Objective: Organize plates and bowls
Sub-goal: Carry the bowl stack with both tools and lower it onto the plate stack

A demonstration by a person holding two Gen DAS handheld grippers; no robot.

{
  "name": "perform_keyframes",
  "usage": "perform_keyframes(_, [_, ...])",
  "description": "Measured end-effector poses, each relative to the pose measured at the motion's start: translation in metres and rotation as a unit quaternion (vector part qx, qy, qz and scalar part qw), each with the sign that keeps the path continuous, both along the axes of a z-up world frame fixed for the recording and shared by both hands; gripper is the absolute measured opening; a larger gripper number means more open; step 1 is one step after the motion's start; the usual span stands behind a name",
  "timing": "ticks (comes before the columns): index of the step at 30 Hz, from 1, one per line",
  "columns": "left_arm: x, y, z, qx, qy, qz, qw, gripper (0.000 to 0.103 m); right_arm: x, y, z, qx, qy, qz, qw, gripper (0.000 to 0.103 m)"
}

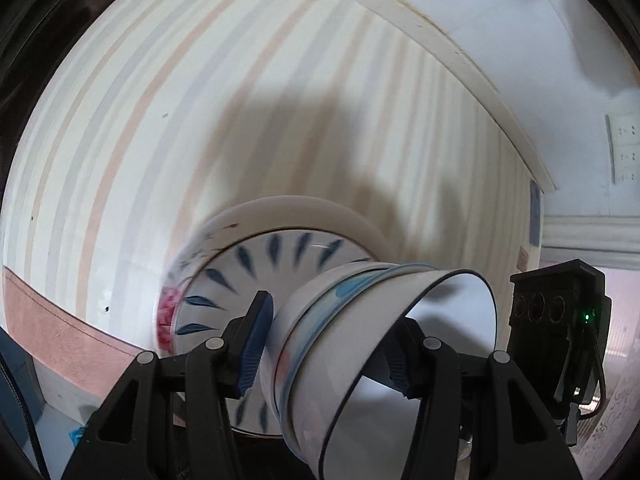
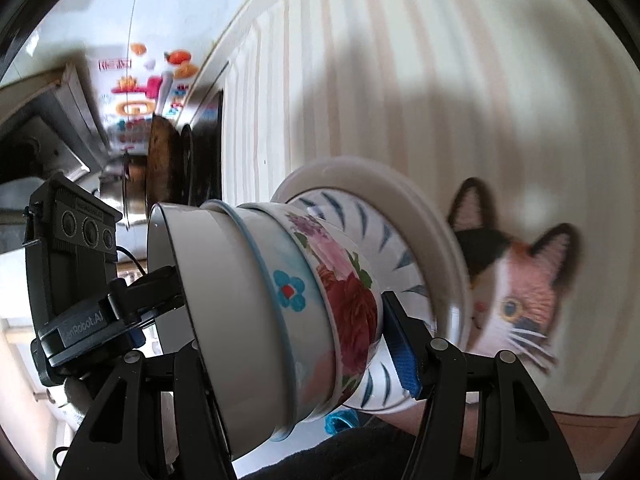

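Observation:
A nested stack of bowls (image 1: 340, 332) lies sideways between both grippers, resting on plates: a blue-leaf plate (image 1: 280, 256) and a white plate (image 1: 304, 208). My left gripper (image 1: 328, 356) is shut on the bowl stack, blue pads on both sides. In the right wrist view the stack (image 2: 280, 312) shows a white bowl, a blue-flower bowl and a rose-patterned bowl (image 2: 348, 304), against the blue-leaf plate (image 2: 384, 232) and white plate (image 2: 400, 184). My right gripper (image 2: 304, 344) is shut on the same stack.
A striped cream tablecloth (image 1: 200, 120) with a cat picture (image 2: 516, 292) lies behind. The other gripper's camera block (image 1: 560, 320) sits at right. Dark pans (image 2: 172, 160) and a colourful poster (image 2: 140, 92) are at left.

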State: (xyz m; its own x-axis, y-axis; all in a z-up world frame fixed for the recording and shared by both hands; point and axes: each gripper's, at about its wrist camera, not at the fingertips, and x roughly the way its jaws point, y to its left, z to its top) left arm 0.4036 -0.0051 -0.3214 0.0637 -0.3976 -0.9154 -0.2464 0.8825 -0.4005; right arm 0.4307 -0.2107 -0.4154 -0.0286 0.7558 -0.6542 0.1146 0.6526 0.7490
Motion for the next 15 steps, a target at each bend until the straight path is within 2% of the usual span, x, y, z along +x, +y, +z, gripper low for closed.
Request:
perform_keyframes(9, [-0.01,0.02,-0.018,0.002,0.006,0.019,0.9998,0.049,0.001,0.038,-0.018,-0.015,0.007,0.024,1.0,0.063])
perform_keyframes(15, [-0.013,0.026,-0.018,0.002,-0.002,0.024,0.9997,0.05,0.006,0.045,-0.015,-0.029,-0.003,0.028,0.999,0.063])
